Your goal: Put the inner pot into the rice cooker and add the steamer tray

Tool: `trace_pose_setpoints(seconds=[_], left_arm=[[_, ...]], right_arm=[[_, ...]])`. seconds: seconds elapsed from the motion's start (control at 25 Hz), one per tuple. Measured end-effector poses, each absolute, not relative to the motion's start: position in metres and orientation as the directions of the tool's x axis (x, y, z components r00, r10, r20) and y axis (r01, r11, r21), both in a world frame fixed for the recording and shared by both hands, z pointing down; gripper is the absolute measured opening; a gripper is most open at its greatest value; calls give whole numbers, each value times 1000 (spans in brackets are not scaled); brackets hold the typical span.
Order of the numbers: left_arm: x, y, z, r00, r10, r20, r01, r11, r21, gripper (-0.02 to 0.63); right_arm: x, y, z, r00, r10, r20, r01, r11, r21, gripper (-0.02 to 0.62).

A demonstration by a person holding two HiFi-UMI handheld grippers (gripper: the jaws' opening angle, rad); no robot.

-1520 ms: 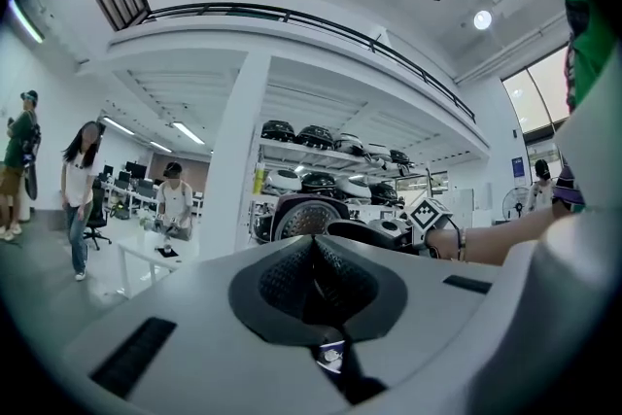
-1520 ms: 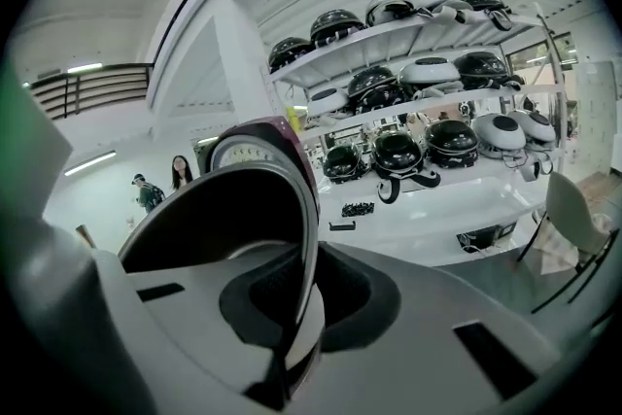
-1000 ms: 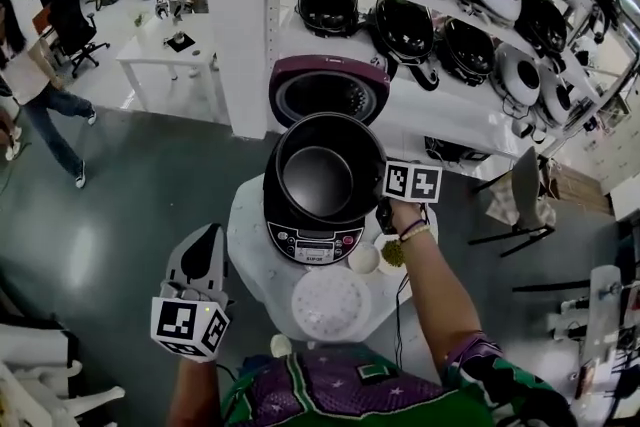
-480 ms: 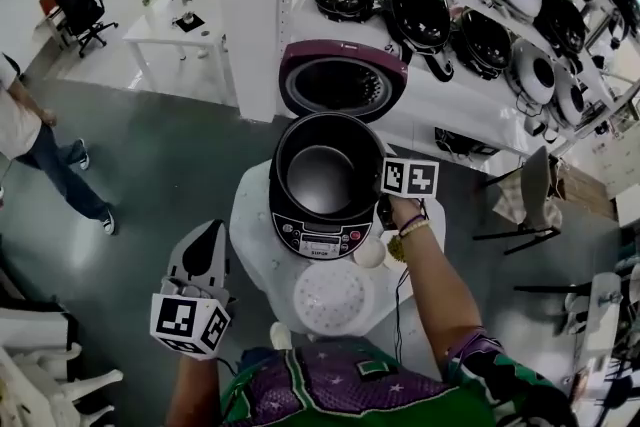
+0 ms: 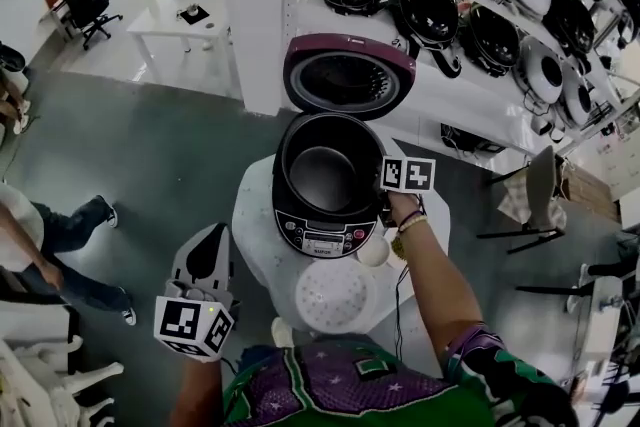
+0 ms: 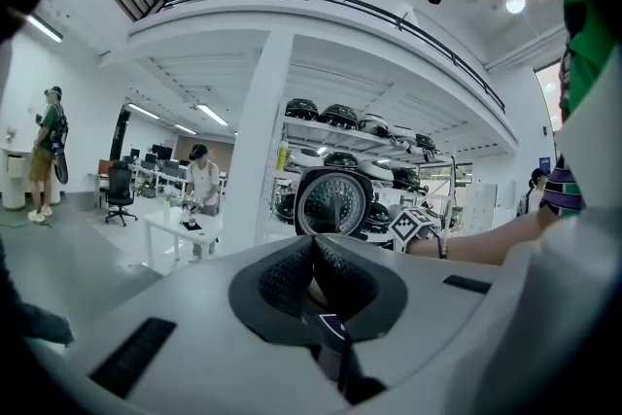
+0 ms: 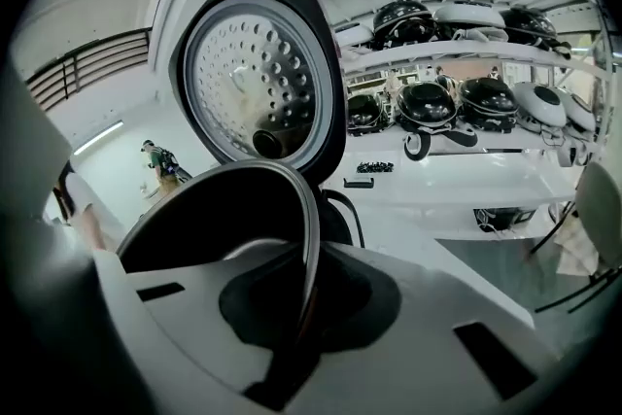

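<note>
Right hand-held gripper [image 7: 299,301] pinches pot [image 5: 325,177] rim, pot in rice cooker [image 5: 320,237] on desk [image 5: 255,245]. Left hand-held gripper [image 6: 316,277], jaws together, empty, left of cooker. Steamer tray [image 5: 332,297] before cooker. Likely best: keep pot level, seat fully before release.

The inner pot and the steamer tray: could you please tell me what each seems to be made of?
The inner pot looks like thin metal with a dark, dull-sheened lining, perhaps non-stick; its rim edge shows pale. The steamer tray is probably matte white plastic, dotted with small holes.
</note>
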State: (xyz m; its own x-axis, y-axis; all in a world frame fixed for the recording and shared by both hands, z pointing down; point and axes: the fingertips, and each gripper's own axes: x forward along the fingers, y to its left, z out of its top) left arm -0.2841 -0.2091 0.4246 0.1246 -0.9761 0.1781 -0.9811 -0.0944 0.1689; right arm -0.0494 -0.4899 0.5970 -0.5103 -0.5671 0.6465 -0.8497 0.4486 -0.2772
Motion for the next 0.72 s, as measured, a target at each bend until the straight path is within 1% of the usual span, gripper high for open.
trace_pose_setpoints(seconds=[0.48, 0.64, 0.72], left_arm=[[-298, -201, 432, 83, -978, 194, -979, -44, 198, 21], [-299, -203, 430, 86, -978, 192, -979, -46, 200, 21], [-298, -202, 430, 93, -978, 186, -978, -55, 199, 21]], right_arm=[[-55, -495, 619, -446, -563, 696, -866, 469, -175, 23], [-60, -496, 618, -438, -574, 692, -865, 478, -152, 48], [-60, -495, 618, -430, -582, 691, -864, 487, -128, 48]])
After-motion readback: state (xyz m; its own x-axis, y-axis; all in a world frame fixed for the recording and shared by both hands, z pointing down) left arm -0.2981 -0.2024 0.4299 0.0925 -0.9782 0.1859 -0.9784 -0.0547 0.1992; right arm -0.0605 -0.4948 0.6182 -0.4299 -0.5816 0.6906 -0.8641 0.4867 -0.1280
